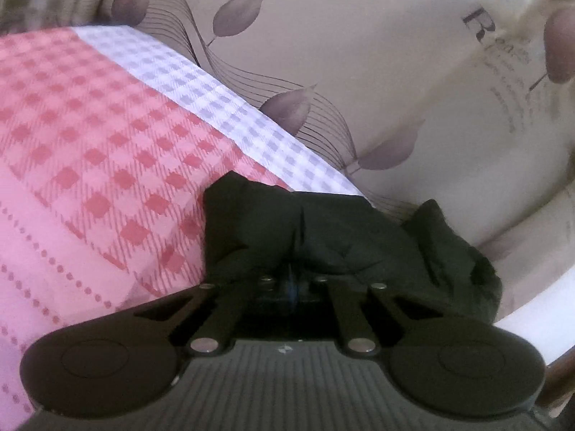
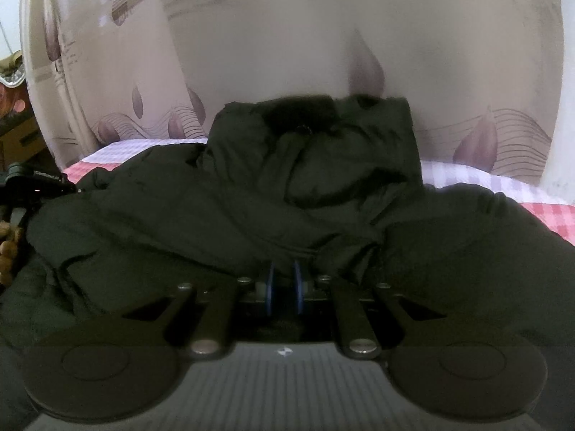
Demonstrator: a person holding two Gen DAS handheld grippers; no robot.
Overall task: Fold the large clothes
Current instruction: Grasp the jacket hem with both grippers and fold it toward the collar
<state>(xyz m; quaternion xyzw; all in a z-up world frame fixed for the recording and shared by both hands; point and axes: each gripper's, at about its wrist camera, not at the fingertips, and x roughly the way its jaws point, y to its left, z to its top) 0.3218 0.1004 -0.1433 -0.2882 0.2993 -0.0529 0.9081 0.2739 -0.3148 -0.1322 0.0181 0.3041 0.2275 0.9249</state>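
Main risk: bulky dark green padded jacket (image 2: 287,186) is slippery & thick, so a thin pinch could slide out mid-fold, dragging the fold crooked. Jacket lies spread on the pink-and-white checked bedsheet (image 1: 90,125), collar end twd the leaf-print headboard (image 2: 287,36). Left gripper (image 1: 293,276) looks clamped on a bunched jacket edge right at its tips. Right gripper (image 2: 284,280) has blue pads nearly together w/ fabric between, prob pinching it.

A bed (image 1: 90,115) wears a pink checked sheet with a pale lilac edge. Behind it hangs a cream curtain (image 1: 359,54) with purple leaves. Maybe brown furniture (image 2: 14,133) stands nearby.
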